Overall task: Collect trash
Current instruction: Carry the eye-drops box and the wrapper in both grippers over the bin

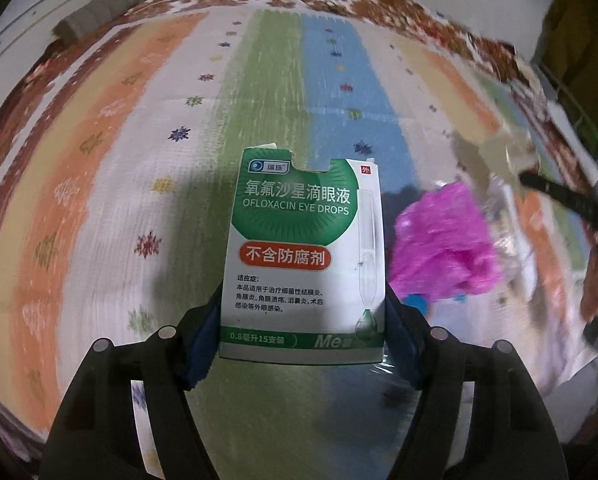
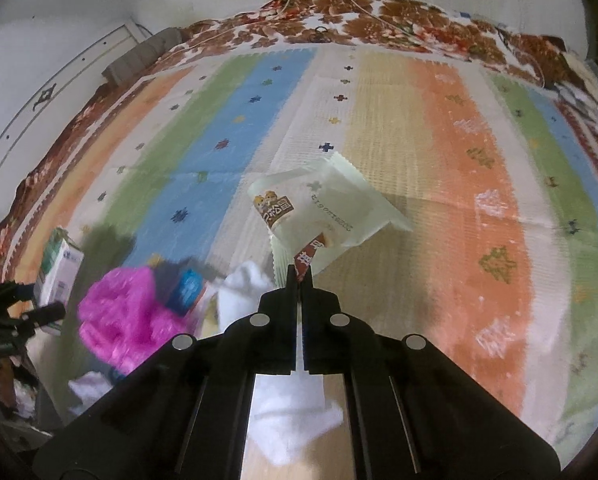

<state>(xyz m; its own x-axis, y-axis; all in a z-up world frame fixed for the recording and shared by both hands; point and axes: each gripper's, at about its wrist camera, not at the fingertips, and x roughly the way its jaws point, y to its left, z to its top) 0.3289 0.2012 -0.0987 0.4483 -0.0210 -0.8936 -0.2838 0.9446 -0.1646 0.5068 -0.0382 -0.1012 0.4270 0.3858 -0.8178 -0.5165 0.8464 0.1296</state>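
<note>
1. The left gripper (image 1: 303, 312) pinches an eye-drops box (image 1: 303, 256) across its lower sides, jaws spread as wide as the box and their blue pads pressed on either edge. The box stands upright in the middle of the left wrist view, its green-and-white front toward the camera, its top flap torn open.
2. The right gripper (image 2: 299, 276) has its jaws pressed together on the red corner of a pale snack wrapper (image 2: 327, 208). The wrapper fans out toward 12 o'clock from the tips, clear of the bed.
3. Both grippers hang over a bed covered by a striped sheet (image 2: 419, 140) in orange, green, blue and cream bands with small star marks; a brown floral blanket (image 2: 339, 16) borders it along the far edge.
4. In the left wrist view a crumpled magenta plastic bag (image 1: 447, 244) lies at 3 o'clock from the box, just beside it, blurred. A small blue item (image 1: 417, 304) peeks out under the bag's lower edge.
5. In the right wrist view the same bag (image 2: 127, 312) sits at 9 o'clock from the closed jaws, with a blue packet (image 2: 187, 290) against its right side and white crumpled tissue (image 2: 247, 292) between the packet and the gripper.
6. More white tissue (image 2: 295, 420) lies beneath the right gripper's frame, at 6 o'clock.
7. A folded grey cloth (image 2: 139, 56) rests at the bed's far left corner.
</note>
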